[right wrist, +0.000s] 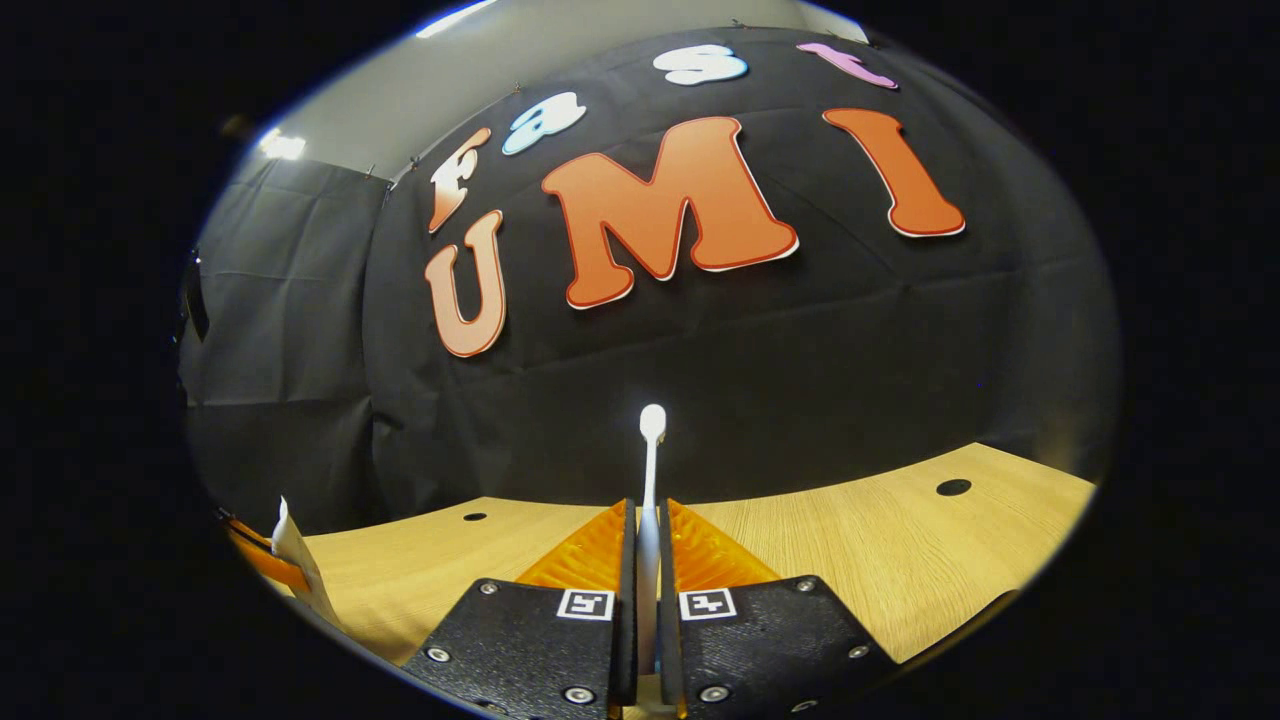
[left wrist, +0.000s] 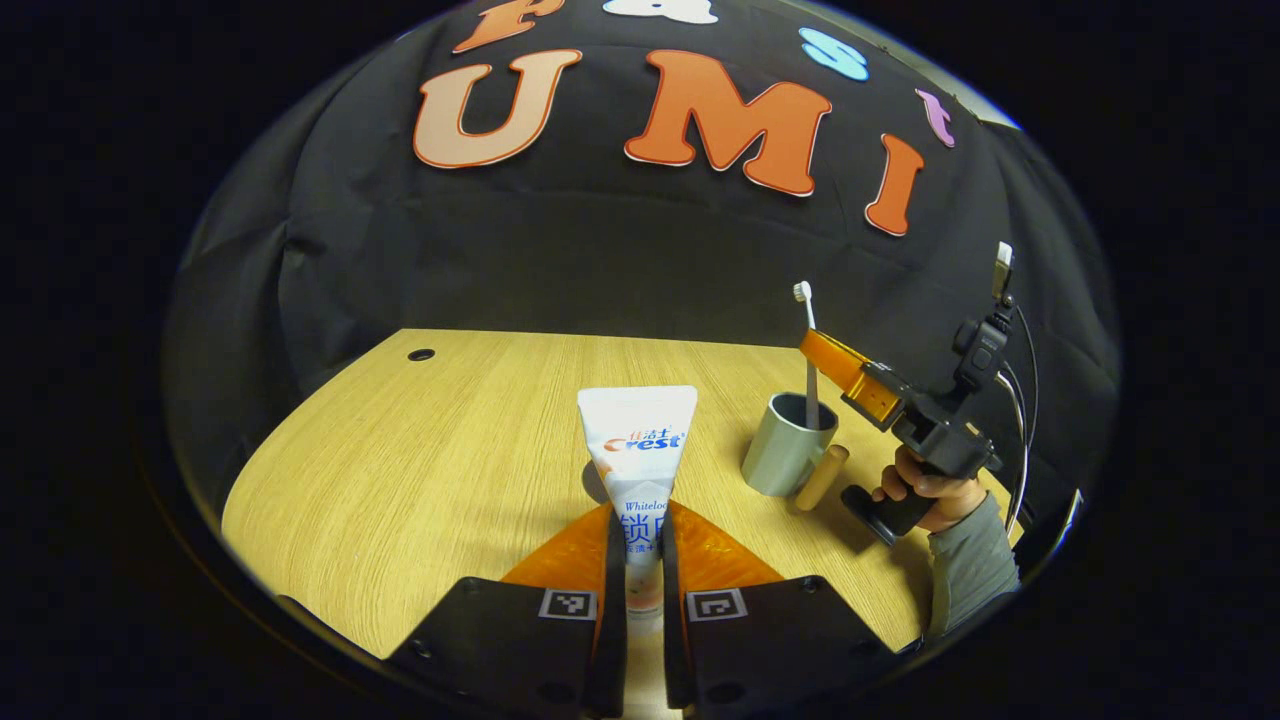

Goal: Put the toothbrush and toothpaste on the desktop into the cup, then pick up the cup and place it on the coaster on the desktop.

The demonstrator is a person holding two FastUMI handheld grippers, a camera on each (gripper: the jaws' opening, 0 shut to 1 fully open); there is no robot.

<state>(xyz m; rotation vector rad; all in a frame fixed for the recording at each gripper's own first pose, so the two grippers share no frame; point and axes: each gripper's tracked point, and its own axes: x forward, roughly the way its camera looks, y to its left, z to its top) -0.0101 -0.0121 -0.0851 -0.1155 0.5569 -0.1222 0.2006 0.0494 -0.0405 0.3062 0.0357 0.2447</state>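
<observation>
We see the right tool [left wrist: 822, 357] clamped on the toothbrush [left wrist: 806, 330], its lower end already inside the cup [left wrist: 786, 444] but not yet released; the left tool [left wrist: 643, 530] is closed on the toothpaste [left wrist: 640, 450], held upright ahead of its fingers, with the cup off to its right on the tabletop [left wrist: 420, 470]; a small wooden cylinder [left wrist: 822, 477] lies just beside the cup; we judge neither item is deposited yet; the coaster step remains.

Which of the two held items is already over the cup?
The toothbrush, held upright by the right gripper, its handle reaching into the cup. The toothpaste is beside it.
</observation>
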